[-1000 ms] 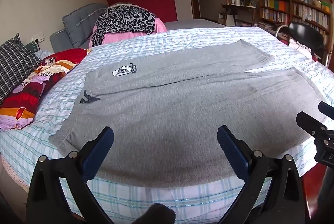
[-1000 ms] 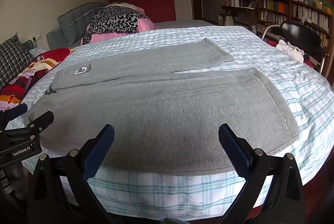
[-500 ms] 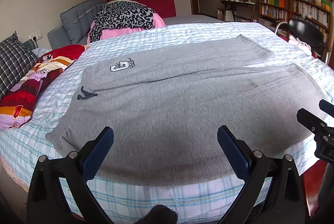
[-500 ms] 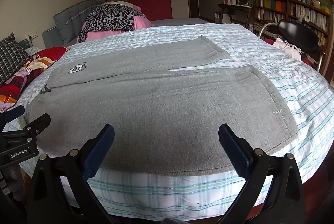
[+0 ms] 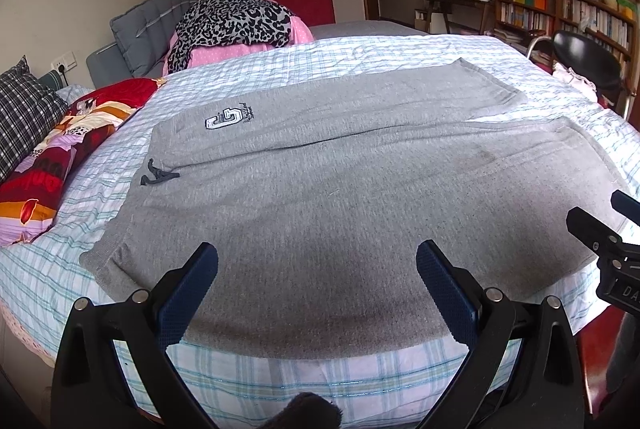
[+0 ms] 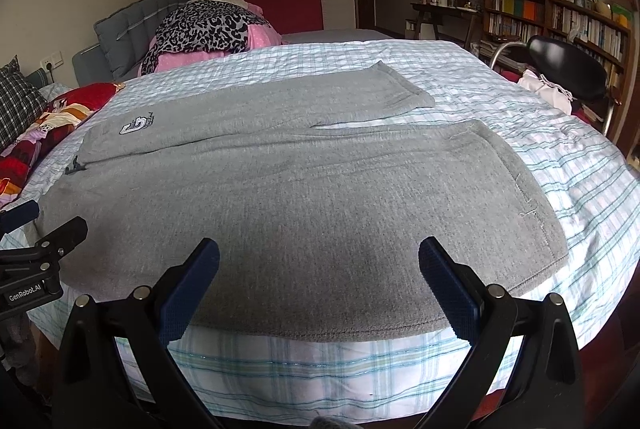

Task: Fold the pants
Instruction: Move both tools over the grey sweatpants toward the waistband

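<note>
One pair of grey pants [image 5: 320, 189] lay spread flat on the bed [image 5: 360, 365], waistband toward the pillows on the left and the two legs running out to the right, the near leg along the bed's front edge and the far leg behind it. Both tools hung just short of that edge and touched nothing. The left tool [image 5: 317, 271] had its blue pads spread wide and empty; the right tool [image 6: 319, 267] was spread the same way, also empty. Each showed at the edge of the other's view, the right tool [image 5: 604, 241] near the leg cuffs and the left tool [image 6: 44, 241] near the waistband.

The cloth looked like thick knit jersey: soft, limp, light and not at all fragile, likely to sag and drag on the checked sheet rather than slide. It would probably handle best pinched at the near edge, one tool at the waistband corner and one at the near cuff, so the near leg could be carried over onto the far one.

Counted: one pair of pants, two legs, one logo patch [image 5: 224, 119], one dark drawstring [image 5: 158, 176], two tools.
</note>
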`<state>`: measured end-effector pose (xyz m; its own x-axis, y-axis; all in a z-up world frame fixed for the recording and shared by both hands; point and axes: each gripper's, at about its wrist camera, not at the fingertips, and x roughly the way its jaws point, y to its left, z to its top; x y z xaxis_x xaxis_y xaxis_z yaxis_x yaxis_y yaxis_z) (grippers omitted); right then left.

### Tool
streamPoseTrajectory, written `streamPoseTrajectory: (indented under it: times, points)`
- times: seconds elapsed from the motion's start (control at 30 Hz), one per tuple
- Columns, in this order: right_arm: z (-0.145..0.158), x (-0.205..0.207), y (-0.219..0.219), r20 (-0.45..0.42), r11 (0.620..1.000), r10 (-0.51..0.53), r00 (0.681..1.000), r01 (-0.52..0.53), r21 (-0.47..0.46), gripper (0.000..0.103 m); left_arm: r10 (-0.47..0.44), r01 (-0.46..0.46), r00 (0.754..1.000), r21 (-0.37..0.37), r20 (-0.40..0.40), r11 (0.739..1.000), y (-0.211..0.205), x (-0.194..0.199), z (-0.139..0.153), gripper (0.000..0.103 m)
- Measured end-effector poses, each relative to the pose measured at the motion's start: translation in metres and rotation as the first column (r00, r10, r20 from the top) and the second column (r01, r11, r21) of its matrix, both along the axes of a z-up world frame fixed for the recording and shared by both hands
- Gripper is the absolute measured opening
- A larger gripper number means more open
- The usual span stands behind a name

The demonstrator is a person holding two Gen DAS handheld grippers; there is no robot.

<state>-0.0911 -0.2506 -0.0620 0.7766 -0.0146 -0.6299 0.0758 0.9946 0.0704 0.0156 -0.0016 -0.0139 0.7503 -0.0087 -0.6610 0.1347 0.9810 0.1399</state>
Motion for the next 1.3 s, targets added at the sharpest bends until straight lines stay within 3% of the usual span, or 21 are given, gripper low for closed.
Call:
streamPoseTrajectory:
  times: [0.17, 0.87, 1.3]
  points:
    - [-0.006, 0.004, -0.003, -0.019, 1.0, -0.01, 1.0, 0.01, 0.005, 0.101, 0.011, -0.012, 0.998, -0.019, -0.059, 1.0, 0.003, 0.01, -0.01, 0.098]
    - [-0.011, 0.017, 0.003, -0.04, 1.0, 0.011, 0.999, -0.011, 0.011, 0.101, 0.031, -0.033, 0.997, -0.024, -0.065, 0.999, 0.013, 0.019, -0.015, 0.098]
    - [-0.01, 0.022, 0.01, -0.034, 0.999, 0.035, 0.999, -0.035, 0.002, 0.101, 0.08, -0.085, 0.994, -0.07, -0.069, 0.994, 0.029, 0.026, -0.019, 0.098]
